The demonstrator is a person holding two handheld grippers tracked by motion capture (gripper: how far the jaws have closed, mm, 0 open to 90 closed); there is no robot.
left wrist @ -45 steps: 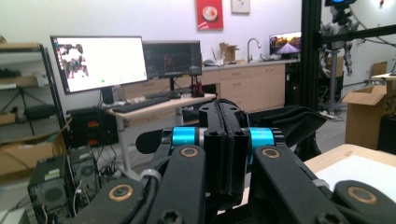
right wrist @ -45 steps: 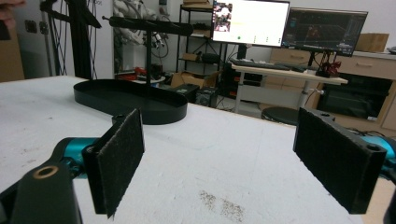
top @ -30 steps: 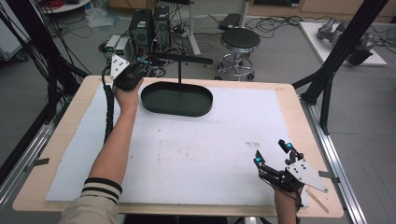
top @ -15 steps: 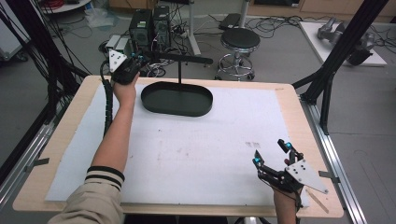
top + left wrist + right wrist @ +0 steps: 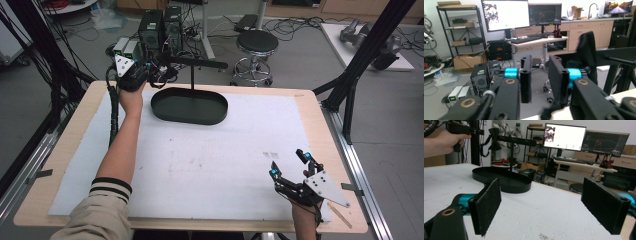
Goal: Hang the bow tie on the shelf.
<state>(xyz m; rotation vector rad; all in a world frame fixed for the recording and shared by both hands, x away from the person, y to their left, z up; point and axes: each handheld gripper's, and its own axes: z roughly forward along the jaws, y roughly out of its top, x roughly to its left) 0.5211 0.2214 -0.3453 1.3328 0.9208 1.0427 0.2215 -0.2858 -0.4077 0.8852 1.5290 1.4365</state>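
Two grippers are shown: the left gripper (image 5: 150, 75) is raised at the table's far left corner beside the black stand's crossbar (image 5: 192, 62), jaws narrowly parted around nothing, and the right gripper (image 5: 290, 167) hovers near the front right edge, jaws spread wide and empty. The oval black tray (image 5: 189, 106) forming the stand's base rests on the white mat (image 5: 210, 160) at the far side. It appears rigid, smooth metal, probably best gripped at the thin upright post (image 5: 192, 77) or the rim.

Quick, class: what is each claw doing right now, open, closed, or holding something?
Left claw: jaws part open, a narrow gap, holding nothing.
Right claw: jaws wide open, holding nothing.
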